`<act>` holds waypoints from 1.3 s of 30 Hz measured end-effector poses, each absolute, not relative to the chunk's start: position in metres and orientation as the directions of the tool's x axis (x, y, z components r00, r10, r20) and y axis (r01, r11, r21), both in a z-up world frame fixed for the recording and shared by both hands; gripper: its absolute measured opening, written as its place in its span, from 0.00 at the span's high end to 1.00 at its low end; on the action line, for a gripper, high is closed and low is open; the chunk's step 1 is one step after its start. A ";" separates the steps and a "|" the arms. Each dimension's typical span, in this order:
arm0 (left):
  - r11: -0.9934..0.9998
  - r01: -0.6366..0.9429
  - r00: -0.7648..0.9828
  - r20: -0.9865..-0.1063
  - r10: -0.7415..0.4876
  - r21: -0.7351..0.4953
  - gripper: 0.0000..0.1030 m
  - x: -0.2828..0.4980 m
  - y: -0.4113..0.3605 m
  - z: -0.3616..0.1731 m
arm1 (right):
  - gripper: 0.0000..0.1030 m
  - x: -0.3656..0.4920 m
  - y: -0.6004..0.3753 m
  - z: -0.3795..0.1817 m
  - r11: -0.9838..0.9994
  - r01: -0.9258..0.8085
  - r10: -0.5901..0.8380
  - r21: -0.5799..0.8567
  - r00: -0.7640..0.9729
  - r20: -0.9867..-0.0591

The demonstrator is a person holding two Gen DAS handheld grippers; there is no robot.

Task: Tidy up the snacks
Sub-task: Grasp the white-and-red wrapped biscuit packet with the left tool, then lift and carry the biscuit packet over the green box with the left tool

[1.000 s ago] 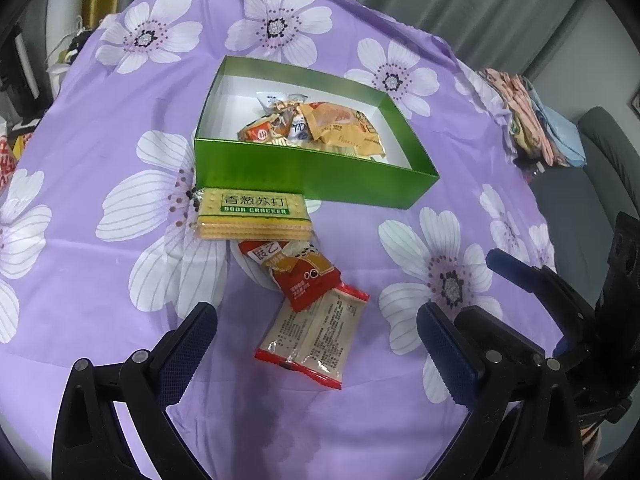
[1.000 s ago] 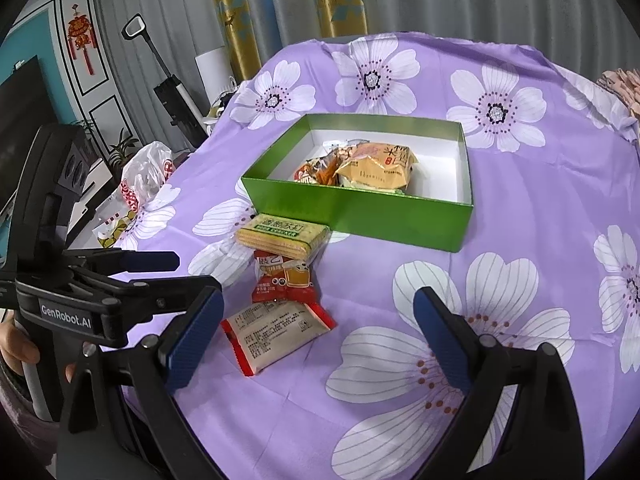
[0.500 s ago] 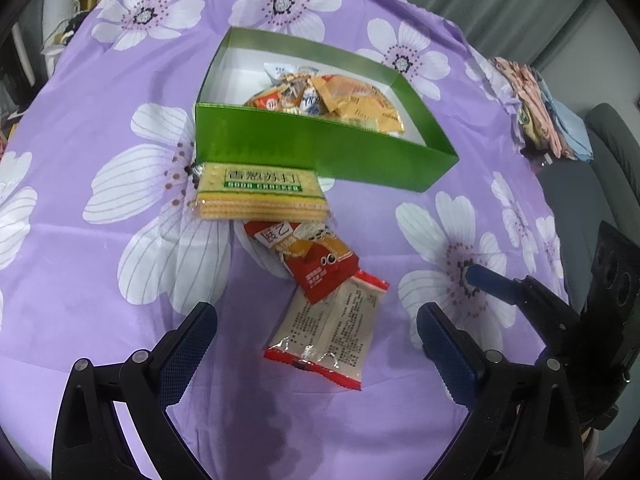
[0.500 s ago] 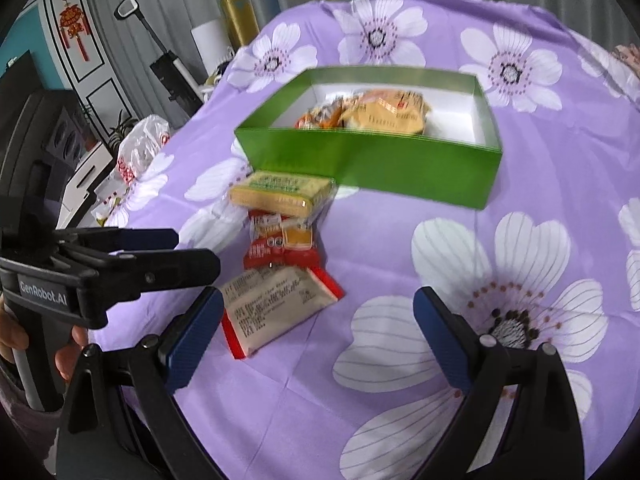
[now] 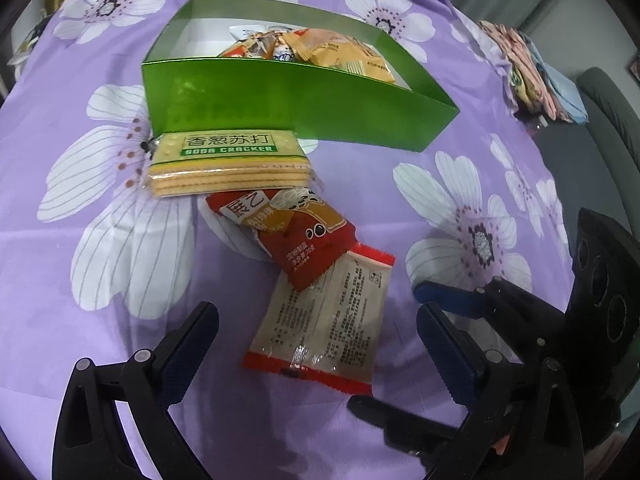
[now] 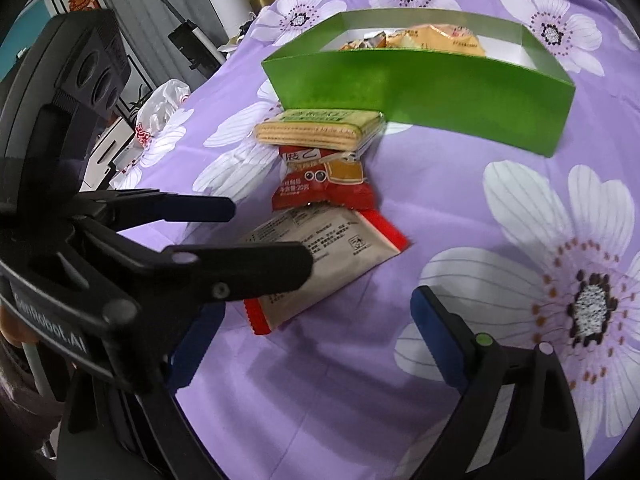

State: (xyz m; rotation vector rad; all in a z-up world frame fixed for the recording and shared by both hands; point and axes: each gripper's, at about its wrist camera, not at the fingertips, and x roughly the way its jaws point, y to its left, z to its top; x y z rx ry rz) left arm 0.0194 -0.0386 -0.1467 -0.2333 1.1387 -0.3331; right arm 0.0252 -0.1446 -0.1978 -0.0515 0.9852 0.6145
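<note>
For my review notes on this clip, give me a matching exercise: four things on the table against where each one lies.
Things:
1. soda cracker pack
2. red packet
3. beige packet
4. orange packets

Places:
A. inside the green box
B. nearest the claws
C. against the box's front wall
D. between the other two loose snacks

Pairs: 1-C, 2-D, 3-B, 4-A

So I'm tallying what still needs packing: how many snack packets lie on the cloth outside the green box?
3, in a row: the soda cracker pack against the green box, the red packet overlapping below it, and the beige packet nearest the grippers. None seem hidden.
</note>
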 end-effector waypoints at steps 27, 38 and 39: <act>0.884 0.120 0.341 -0.818 -0.463 -0.451 0.51 0.019 -0.039 -0.157 | 0.53 0.028 -0.153 -0.199 0.822 -0.515 0.496 0.241 0.441 -0.748; 0.875 0.140 0.344 -0.805 -0.483 -0.464 0.51 0.005 -0.061 -0.143 | 0.55 0.008 -0.174 -0.186 0.850 -0.470 0.475 0.238 0.488 -0.732; 0.872 0.146 0.344 -0.803 -0.487 -0.466 0.51 0.004 -0.065 -0.141 | 0.55 0.006 -0.176 -0.184 0.853 -0.466 0.471 0.235 0.494 -0.731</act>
